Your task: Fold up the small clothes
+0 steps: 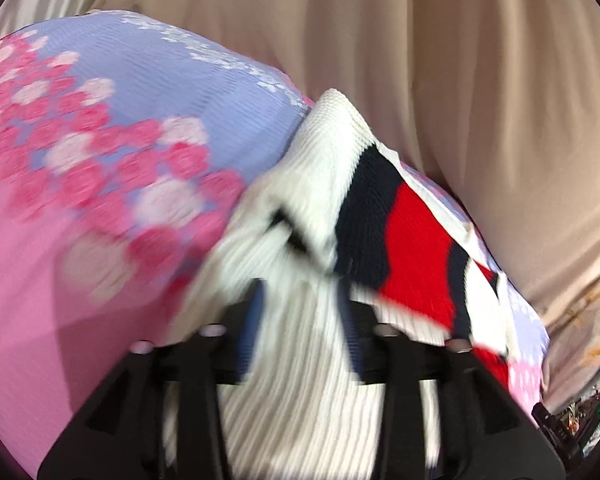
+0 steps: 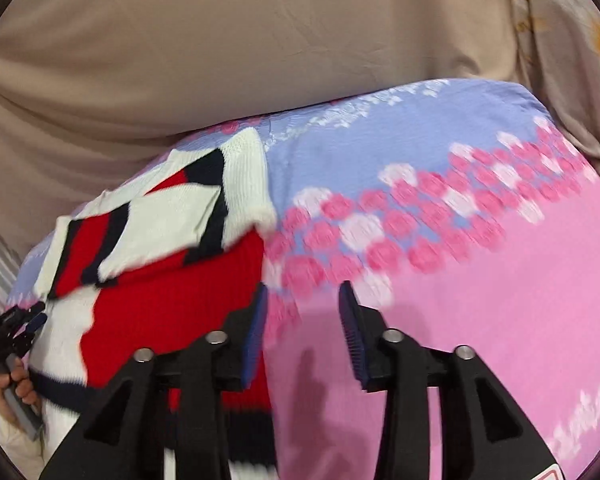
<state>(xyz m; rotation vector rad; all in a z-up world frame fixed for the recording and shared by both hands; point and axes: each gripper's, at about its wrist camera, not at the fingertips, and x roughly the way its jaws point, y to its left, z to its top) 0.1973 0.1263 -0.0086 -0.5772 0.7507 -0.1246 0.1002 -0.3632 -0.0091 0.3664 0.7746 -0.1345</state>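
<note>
We are looking at a small ribbed knit sweater (image 1: 300, 208) in white, navy and red blocks, lying bunched on the pink-and-lavender floral quilted cloth (image 2: 480, 264). Our left gripper (image 1: 302, 316) is pinching a white fold of the knit between its blue pads. Our right gripper (image 2: 303, 320) is hanging spread apart, just beside the sweater's red edge.

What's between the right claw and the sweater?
Nothing visible. The open right claw hangs over bare pink cloth, and the sweater lies right beside its left finger, with no object in the gap.
</note>
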